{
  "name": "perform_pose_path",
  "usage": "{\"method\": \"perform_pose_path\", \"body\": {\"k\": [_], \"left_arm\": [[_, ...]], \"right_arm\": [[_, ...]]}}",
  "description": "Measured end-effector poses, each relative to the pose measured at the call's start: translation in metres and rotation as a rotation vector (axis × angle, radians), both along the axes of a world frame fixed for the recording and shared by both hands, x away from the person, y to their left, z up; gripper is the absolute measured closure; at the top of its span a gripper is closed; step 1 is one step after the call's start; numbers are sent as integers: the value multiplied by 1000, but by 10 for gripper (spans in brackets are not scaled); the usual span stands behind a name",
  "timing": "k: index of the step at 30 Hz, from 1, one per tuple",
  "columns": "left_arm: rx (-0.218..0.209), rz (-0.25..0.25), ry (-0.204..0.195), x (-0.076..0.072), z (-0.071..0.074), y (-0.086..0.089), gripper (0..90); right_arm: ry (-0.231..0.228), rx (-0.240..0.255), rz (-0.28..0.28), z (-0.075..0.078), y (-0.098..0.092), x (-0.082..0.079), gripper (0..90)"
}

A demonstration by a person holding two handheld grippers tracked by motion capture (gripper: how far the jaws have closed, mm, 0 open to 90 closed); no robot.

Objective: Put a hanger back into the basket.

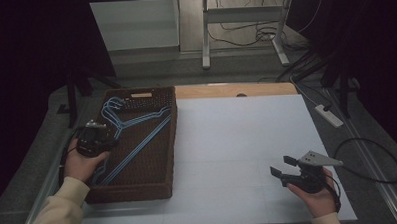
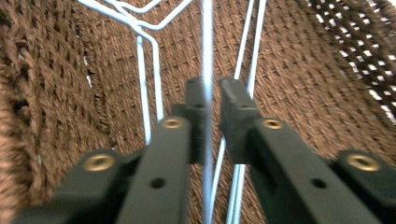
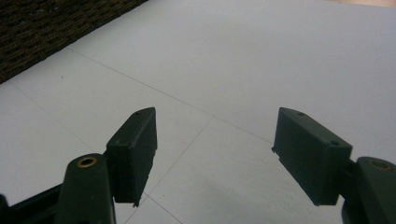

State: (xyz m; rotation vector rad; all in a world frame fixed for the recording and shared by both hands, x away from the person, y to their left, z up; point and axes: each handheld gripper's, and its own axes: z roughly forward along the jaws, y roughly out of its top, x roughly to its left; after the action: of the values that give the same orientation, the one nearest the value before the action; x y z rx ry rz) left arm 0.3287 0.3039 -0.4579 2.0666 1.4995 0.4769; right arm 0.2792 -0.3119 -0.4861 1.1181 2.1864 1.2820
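Starting at the left of the high view, one brown woven basket [image 1: 160,143] sits on the white table [image 1: 237,140], and in it lies a stack of pale blue wire hangers [image 1: 137,131]; their exact count cannot be told, though at least three overlap. The left gripper [image 1: 103,136] reaches into the basket over them. In the left gripper view its jaws stand only a narrow gap apart, with a single wire of a hanger [image 2: 208,46] running straight up through that gap; whether the pads press on it cannot be told. Farther right, well apart from the basket, the right gripper [image 1: 282,166] hovers above bare table, its jaws spread wide with nothing between them.
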Motion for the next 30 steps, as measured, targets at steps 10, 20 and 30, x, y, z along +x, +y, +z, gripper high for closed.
{"method": "perform_pose_path", "body": {"k": [10,20,30], "left_arm": [[-138,-123,-211,-29,31,-13,391],[-240,-271,-255,-68,40,-43,335],[-304,-329,-280,-94,26,-77,308]], "right_arm": [[-7,9,-5,2,-2,-1,311],[-15,15,10,3,-4,-1,311],[-20,22,36,4,-7,-2,309]]}}
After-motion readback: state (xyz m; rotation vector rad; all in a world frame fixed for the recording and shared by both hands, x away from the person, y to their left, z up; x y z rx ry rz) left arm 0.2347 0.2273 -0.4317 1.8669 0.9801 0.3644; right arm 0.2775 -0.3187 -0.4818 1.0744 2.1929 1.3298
